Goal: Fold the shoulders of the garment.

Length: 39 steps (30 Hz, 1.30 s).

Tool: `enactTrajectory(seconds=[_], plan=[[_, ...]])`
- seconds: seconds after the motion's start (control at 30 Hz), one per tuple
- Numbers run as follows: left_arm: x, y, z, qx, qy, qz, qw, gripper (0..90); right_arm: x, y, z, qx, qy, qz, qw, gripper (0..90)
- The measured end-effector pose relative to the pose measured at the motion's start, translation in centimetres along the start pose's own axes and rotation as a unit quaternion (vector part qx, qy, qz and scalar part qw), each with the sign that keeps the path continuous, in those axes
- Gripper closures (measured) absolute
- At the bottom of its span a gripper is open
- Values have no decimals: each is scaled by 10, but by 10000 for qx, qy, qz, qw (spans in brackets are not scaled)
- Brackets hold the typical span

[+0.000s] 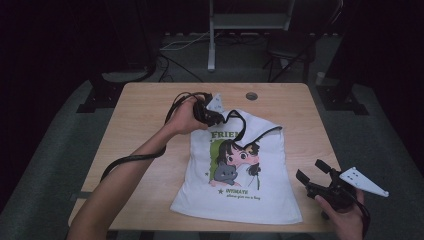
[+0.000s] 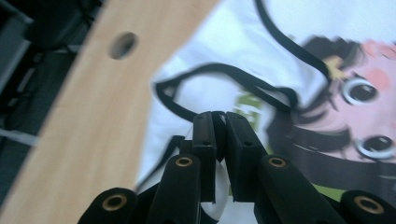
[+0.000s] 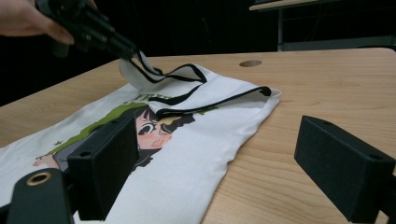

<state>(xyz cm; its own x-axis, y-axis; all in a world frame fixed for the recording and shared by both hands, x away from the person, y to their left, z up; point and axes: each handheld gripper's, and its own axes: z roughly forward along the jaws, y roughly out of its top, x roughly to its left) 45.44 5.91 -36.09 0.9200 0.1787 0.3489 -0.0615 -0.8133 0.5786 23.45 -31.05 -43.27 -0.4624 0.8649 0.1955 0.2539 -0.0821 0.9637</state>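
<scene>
A white sleeveless shirt [image 1: 240,187] with black trim and a cartoon print lies flat on the wooden table [image 1: 145,115]. My left gripper [image 1: 219,118] is at the shirt's far left shoulder, shut on the black-edged strap, which it holds a little above the table. In the left gripper view the jaws [image 2: 220,119] meet over the shirt [image 2: 219,51], with the strap loop just beyond them. The right gripper view shows that gripper [image 3: 127,51] pinching the raised strap corner. My right gripper [image 1: 312,171] stands open near the table's front right edge, beside the shirt's hem [image 3: 187,140], its jaws [image 3: 219,149] wide apart with nothing between them.
A round cable hole [image 1: 251,96] sits in the table near its far edge. Beyond the table stand a white stand [image 1: 212,45] and dark chair legs [image 1: 290,55] on the grey floor. Bare wood lies to the left and right of the shirt.
</scene>
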Motion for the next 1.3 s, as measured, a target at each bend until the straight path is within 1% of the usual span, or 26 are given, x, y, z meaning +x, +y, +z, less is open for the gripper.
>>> enactTrajectory(seconds=[0.03,0.07,0.1,0.13,0.2,0.23,0.27,0.37,0.4,0.43,0.47,0.5,0.57,0.6,0.7,0.8,0.87,0.9,0.93,0.97,1.03,1.1,1.17,1.2,1.27,1.3], plan=[[-5,-1,4,7,-84,-7,10000,824,0,0,0,-2,-1,4,10000,132],[-13,-3,11,84,-296,35,9995,818,0,0,0,1,-1,5,10000,132],[-13,-3,11,84,-296,35,9995,808,0,0,0,-4,-4,11,10000,132],[-17,-4,15,99,-419,18,9991,808,0,0,0,-4,-4,11,10000,132],[-24,-7,21,111,-692,-12,9975,742,0,0,-1,-5,1,13,10000,132],[-28,-9,24,60,-799,-70,9968,712,0,0,-1,-5,2,12,10000,132],[-31,-11,27,126,-900,-42,9959,687,0,0,0,-5,2,8,10000,132],[-31,-13,27,117,-940,-24,9955,652,0,0,0,0,2,4,10000,132],[-30,-14,25,109,-892,-4,9960,630,0,0,0,0,2,7,10000,132],[-26,-14,20,54,-792,-67,9968,592,0,0,0,-1,-3,5,10000,132],[-26,-14,20,54,-792,-67,9968,569,0,0,0,-1,-3,5,10000,132],[-21,-15,14,60,-676,-79,9977,562,0,0,0,0,-6,10,10000,132],[-19,-16,13,59,-641,-49,9979,562,0,0,0,2,-3,6,10000,132],[-18,-17,13,131,-587,-11,9982,551,0,0,0,10,1,8,10000,132],[-15,-20,17,125,-618,-56,9980,520,1,-1,1,25,13,-8,10000,132],[-16,-21,26,100,-726,-130,9972,520,2,0,2,27,20,-21,10000,132],[-19,-24,35,192,-828,-117,9963,576,2,0,1,32,19,-22,10000,132],[-19,-24,35,192,-828,-117,9963,621,2,0,1,32,19,-22,10000,132],[-20,-26,36,241,-870,-66,9959,621,2,0,1,30,20,-7,10000,132],[-21,-26,36,311,-893,7,9955,661,2,0,0,23,8,-3,10000,132],[-26,-28,35,316,-920,138,9952,722,1,0,-1,-4,-12,17,10000,132],[-27,-28,34,363,-907,176,9951,718,0,0,-1,-4,-14,11,10000,132],[-29,-28,33,410,-985,227,9940,684,0,0,0,9,-11,-2,10000,132],[-30,-28,32,395,-1004,212,9939,678,1,0,1,15,-3,-3,10000,132],[-30,-30,31,309,-1072,80,9937,646,2,0,2,43,12,-19,10000,132],[-30,-30,31,309,-1072,80,9937,632,2,0,2,43,12,-19,10000,132]])
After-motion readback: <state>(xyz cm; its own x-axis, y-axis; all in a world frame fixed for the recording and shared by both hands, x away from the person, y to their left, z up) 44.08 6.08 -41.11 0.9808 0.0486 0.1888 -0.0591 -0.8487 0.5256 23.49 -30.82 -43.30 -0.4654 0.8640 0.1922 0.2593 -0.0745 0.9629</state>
